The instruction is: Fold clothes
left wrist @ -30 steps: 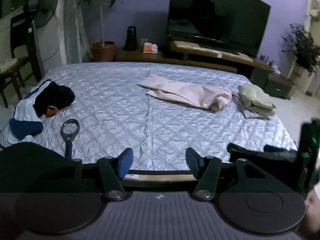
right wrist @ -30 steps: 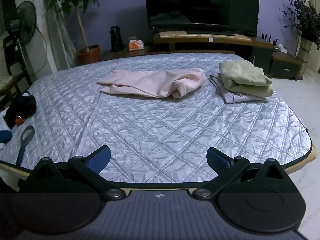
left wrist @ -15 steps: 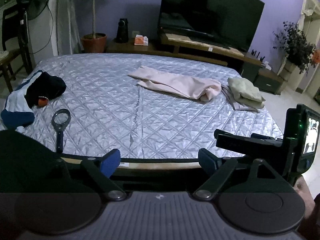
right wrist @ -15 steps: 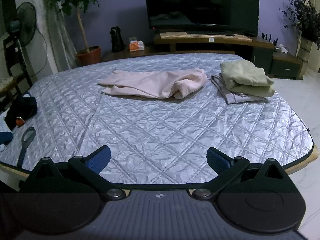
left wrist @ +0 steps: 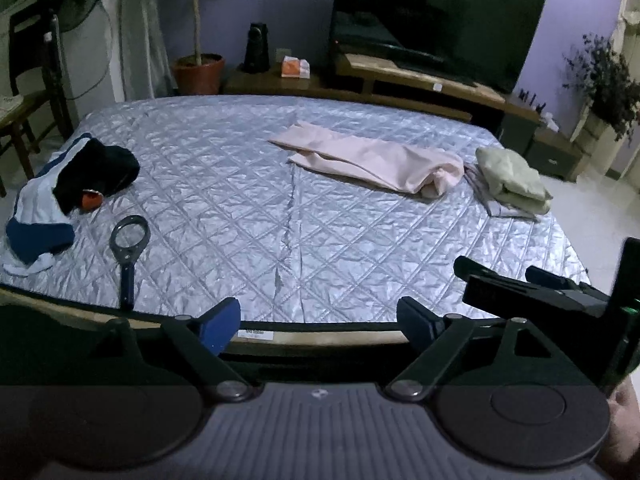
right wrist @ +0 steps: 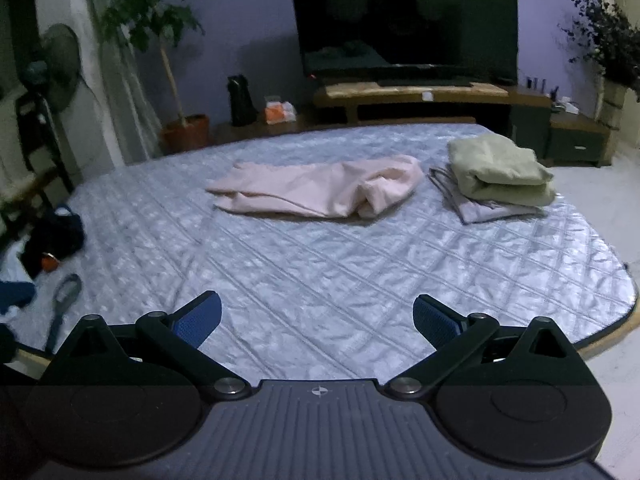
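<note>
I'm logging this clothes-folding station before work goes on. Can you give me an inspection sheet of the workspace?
Surface: quilted silver bed cover, wrinkled.
Job's things: pink garment lying unfolded mid-bed; green folded garment stacked on a grey one; dark and blue-white clothes heap at the left edge.
Clutter: magnifying glass near the heap.
Grippers: left hand-held gripper open and empty, jaws just widened; right hand-held gripper open, empty.
Cables: nothing seen.
Surroundings: television, potted plant, fan.

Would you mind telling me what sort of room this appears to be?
Most likely a bedroom at home: a large bed with a quilted silver cover, a big television on a low wooden stand, and potted plants.
</note>
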The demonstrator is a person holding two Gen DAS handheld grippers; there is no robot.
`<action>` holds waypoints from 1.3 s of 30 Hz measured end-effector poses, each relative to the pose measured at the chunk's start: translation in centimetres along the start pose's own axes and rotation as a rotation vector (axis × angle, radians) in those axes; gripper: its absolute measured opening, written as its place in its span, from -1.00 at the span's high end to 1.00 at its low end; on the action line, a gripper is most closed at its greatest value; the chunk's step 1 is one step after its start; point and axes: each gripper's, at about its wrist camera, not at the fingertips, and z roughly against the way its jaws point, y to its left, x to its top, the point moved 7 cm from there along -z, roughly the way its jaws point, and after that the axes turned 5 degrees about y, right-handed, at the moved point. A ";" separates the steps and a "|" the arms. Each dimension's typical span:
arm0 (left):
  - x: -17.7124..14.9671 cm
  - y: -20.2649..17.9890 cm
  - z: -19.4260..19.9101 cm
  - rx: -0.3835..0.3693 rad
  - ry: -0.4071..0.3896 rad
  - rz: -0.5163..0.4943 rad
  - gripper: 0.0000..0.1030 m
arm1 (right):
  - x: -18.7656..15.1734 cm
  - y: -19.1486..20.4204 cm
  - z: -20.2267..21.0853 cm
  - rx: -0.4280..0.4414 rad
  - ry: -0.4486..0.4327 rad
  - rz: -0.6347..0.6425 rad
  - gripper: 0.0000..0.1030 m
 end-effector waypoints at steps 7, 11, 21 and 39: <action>3.0 0.6 -2.7 -0.021 0.006 0.006 -0.66 | 1.1 0.7 -1.2 0.057 0.027 -0.003 -0.99; 5.5 2.2 -5.1 -0.025 0.007 0.028 -0.72 | 3.3 1.0 -1.5 0.025 -0.022 0.055 -0.94; 11.6 6.7 -13.0 -0.035 0.046 0.019 -0.74 | 10.9 3.1 -9.0 -0.040 0.012 0.254 -0.28; 14.1 9.8 -21.2 0.011 0.131 0.006 -0.74 | 13.6 4.6 -26.7 -0.172 0.181 0.400 -0.50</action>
